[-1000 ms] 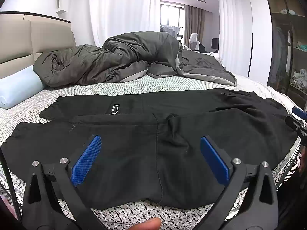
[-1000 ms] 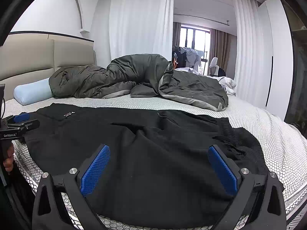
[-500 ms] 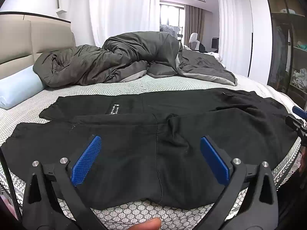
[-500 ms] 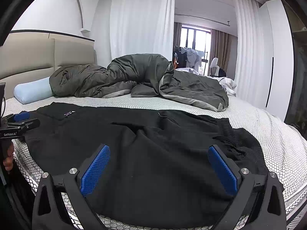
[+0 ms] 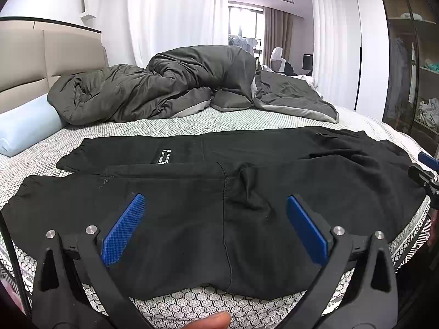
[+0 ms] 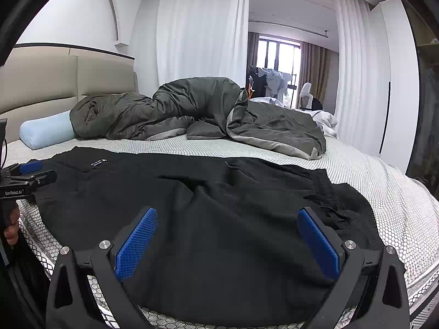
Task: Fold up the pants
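Black pants [image 5: 192, 213] lie spread across the near part of a bed [image 5: 192, 123] covered in a honeycomb-patterned sheet, the two legs side by side and running off to the left, the waistband at the right end. A small white-lettered label [image 5: 164, 156] shows on the farther leg. In the right wrist view the gathered waistband [image 6: 326, 192] sits rumpled near the right fingertip.

Left gripper [image 5: 216, 213] hovers over the nearer leg with its blue-padded fingers [image 5: 122, 233] spread wide and nothing between them. Right gripper [image 6: 227, 233] hangs likewise over the seat of the pants, fingers wide apart and empty. Each gripper appears at the edge of the other's view: the right one at the far right of the left view, the left one at the far left of the right view, with the holding hand [image 6: 11, 224] partly visible below it.

Behind the pants a dark grey duvet [image 5: 175, 87] lies bunched up, with a pale blue pillow [image 5: 24, 128] at its left by the beige headboard [image 5: 41, 57].
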